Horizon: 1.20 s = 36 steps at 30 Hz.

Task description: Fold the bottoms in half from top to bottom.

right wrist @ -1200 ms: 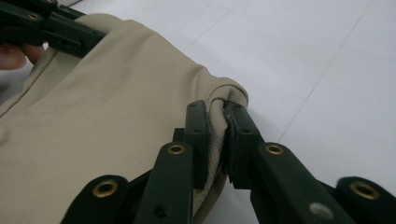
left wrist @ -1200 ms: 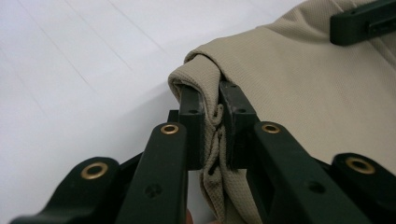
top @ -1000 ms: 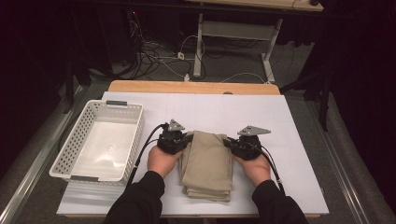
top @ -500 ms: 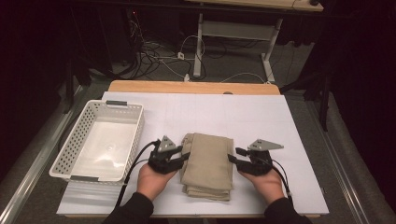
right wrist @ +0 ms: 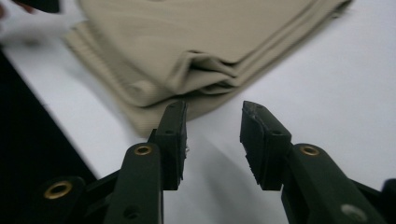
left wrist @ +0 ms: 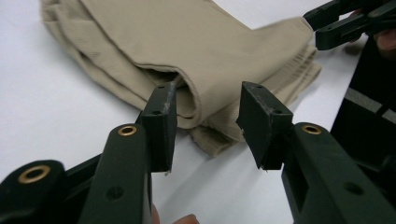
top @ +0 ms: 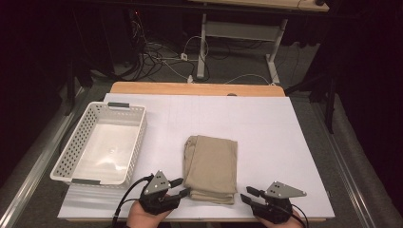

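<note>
cloth is the whole matter here: the folded beige trousers (top: pixel 210 167) lie on the white table sheet (top: pixel 266 128), long axis running away from me toward the far edge, and the near short end with its stacked layers sits between my two hands. my left gripper (top: pixel 177 187) is just beside that near end's left corner, tips pointing right at it; in the left gripper view the folded layers (left wrist: pixel 196 100) show right past my fingertips (left wrist: pixel 161 116), close but not between them. its jaws stand apart, have just been opening, and hold nothing. my right gripper (top: pixel 248 195) is near the right corner, a little farther off, with bare sheet between its tips and the fabric; its jaws are apart too, have just been closing somewhat, and grip nothing. so i judge the left hand the nearer one. the white basket (top: pixel 135 142) stands well to the left of the trousers, on my left hand's side, empty.
</note>
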Available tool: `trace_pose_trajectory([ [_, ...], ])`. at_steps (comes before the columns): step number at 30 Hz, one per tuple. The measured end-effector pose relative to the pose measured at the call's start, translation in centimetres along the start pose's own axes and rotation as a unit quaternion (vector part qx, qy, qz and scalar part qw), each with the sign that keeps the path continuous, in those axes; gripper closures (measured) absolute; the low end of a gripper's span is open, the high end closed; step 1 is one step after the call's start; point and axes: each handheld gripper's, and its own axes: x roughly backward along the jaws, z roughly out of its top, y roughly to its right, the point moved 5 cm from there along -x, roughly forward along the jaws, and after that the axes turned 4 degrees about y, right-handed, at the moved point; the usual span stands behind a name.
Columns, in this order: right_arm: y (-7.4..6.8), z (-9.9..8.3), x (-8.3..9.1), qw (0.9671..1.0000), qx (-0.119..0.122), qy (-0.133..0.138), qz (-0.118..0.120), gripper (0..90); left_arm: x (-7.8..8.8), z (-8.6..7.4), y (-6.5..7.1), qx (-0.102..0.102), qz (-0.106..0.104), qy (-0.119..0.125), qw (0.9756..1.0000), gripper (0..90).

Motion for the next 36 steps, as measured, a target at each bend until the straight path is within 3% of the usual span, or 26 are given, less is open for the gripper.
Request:
trace_pose_trajectory([
  [5,-2.0,-0.1,-0.6,0.9993,0.013,-0.005,0.036,59.1,-1.1,-0.4,0.4,-0.004,-0.025,-0.022,0.9994,57.8],
  [10,-2.8,-0.2,-2.1,0.9988,0.028,-0.022,0.034,56.9,-1.7,-0.5,0.8,-0.002,-0.037,-0.023,0.999,65.7],
  [12,-2.8,-0.4,-2.6,0.9984,0.034,-0.037,0.028,60.7,-1.9,-0.5,0.9,-0.001,-0.039,-0.024,0.999,65.7],
  [15,-2.7,-0.4,-2.6,0.9984,0.031,-0.036,0.032,65.9,-2.0,-0.5,1.0,0.001,-0.041,-0.023,0.9989,65.8],
  [16,-2.6,-0.4,-2.6,0.9982,0.032,-0.037,0.035,73.7,-2.2,-0.5,1.1,0.0,-0.045,-0.024,0.9987,65.8],
  [17,-2.6,-0.4,-2.6,0.9982,0.032,-0.037,0.035,73.7,-2.2,-0.5,1.1,0.0,-0.045,-0.024,0.9987,65.8],
  [18,-2.6,-0.5,-2.5,0.998,0.036,-0.039,0.035,79.9,-2.3,-0.5,1.2,0.0,-0.047,-0.023,0.9986,65.7],
  [24,-2.4,-0.5,-2.0,0.9981,0.037,-0.039,0.031,80.2,-2.4,-0.4,1.4,0.0,-0.05,-0.022,0.9985,65.0],
  [26,-2.4,-0.5,-1.8,0.9981,0.037,-0.037,0.031,78.3,-2.3,-0.3,1.4,-0.001,-0.048,-0.021,0.9986,57.2],
  [27,-2.4,-0.6,-1.7,0.9981,0.038,-0.037,0.032,75.5,-2.2,-0.2,1.3,0.0,-0.044,-0.019,0.9988,57.2],
  [28,-2.3,-0.6,-1.3,0.9982,0.034,-0.031,0.038,67.5,-1.6,-0.1,1.0,0.004,-0.035,-0.009,0.9994,50.8],
  [29,-2.3,-0.6,-1.3,0.9982,0.034,-0.031,0.038,67.5,-1.6,-0.1,1.0,0.004,-0.035,-0.009,0.9994,49.5],
  [30,-2.2,-0.5,-1.1,0.9983,0.031,-0.029,0.039,64.6,-1.2,-0.1,0.8,-0.001,-0.023,-0.003,0.9997,49.5],
  [31,-1.9,-0.4,-0.6,0.9989,0.026,-0.017,0.036,56.8,-0.7,-0.1,0.2,-0.01,0.001,0.003,0.9999,44.1],
  [32,-1.9,-0.4,-0.6,0.9989,0.026,-0.017,0.036,56.8,-0.7,-0.1,0.2,-0.01,0.001,0.003,0.9999,41.6],
  [33,-1.4,-0.2,0.0,0.9993,0.014,-0.005,0.033,52.2,0.0,-0.2,-0.6,-0.004,0.02,0.014,0.9997,38.7],
  [36,-0.6,-0.1,0.5,0.9997,0.004,0.006,0.023,46.8,0.5,-0.4,-1.4,0.01,0.038,0.022,0.999,34.0],
])
